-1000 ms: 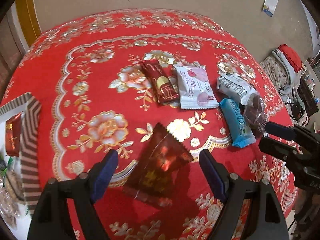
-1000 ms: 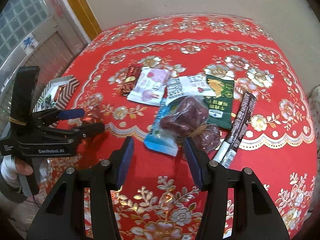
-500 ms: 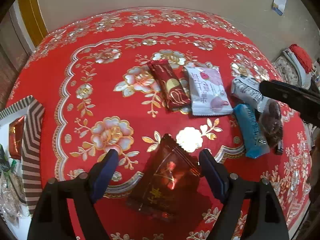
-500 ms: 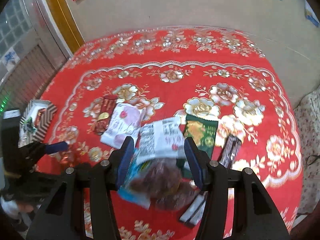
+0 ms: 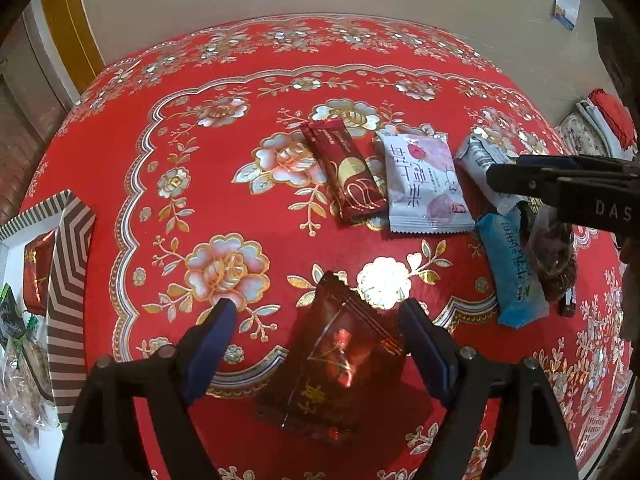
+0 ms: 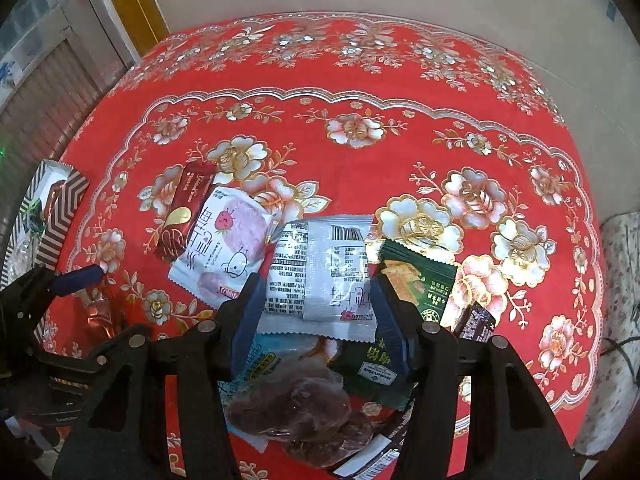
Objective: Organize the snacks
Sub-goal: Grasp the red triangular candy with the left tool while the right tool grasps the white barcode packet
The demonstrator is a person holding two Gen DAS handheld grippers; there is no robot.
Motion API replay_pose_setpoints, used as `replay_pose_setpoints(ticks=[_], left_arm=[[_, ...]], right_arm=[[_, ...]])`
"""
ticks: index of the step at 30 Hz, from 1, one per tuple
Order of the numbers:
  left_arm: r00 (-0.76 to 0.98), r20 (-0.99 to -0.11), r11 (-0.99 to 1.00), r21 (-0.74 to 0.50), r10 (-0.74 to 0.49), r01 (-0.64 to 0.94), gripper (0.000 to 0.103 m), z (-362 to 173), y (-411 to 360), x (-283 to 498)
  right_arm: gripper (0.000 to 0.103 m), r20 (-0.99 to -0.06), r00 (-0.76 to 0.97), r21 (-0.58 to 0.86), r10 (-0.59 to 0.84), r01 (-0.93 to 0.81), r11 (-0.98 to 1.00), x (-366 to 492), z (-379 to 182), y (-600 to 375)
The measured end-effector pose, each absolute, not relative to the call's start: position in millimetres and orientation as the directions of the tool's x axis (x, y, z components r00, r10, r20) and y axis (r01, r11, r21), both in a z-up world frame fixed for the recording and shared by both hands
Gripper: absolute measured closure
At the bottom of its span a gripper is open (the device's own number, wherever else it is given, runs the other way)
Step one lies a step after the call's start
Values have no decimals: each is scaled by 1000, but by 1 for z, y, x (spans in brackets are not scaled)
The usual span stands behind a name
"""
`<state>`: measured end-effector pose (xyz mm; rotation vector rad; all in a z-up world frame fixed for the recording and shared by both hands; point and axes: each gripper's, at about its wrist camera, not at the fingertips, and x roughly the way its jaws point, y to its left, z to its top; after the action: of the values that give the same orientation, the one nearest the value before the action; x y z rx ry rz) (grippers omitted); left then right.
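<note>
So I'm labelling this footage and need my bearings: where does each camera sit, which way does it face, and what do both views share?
Left wrist: on the left hand-held gripper, looking forward and down over the red tablecloth at a dark red packet between its open fingers; the right hand-held gripper enters at right.
Right wrist: on the right hand-held gripper, facing a white packet between its fingers; the left one shows at left.
Shared: pink-and-white packet, striped box.
</note>
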<state>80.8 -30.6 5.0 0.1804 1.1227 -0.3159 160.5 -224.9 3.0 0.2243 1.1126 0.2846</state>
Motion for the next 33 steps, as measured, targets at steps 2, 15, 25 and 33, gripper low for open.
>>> replay_pose_setpoints(ticks=[2, 15, 25, 33], left_arm=[[397, -905, 942, -11, -152, 336, 19, 5, -30, 81], [400, -905, 946, -5, -142, 324, 19, 5, -30, 83], [416, -900, 928, 35, -132, 370, 23, 3, -32, 77], [404, -886, 924, -66, -227, 376, 60, 12, -5, 77]], right_arm=[[48, -848, 402, 331, 345, -106, 938, 164, 0, -225], [47, -850, 391, 345, 353, -92, 934, 182, -3, -225], [51, -830, 402, 382, 388, -99, 919, 187, -15, -224], [52, -769, 507, 381, 388, -123, 916, 164, 11, -239]])
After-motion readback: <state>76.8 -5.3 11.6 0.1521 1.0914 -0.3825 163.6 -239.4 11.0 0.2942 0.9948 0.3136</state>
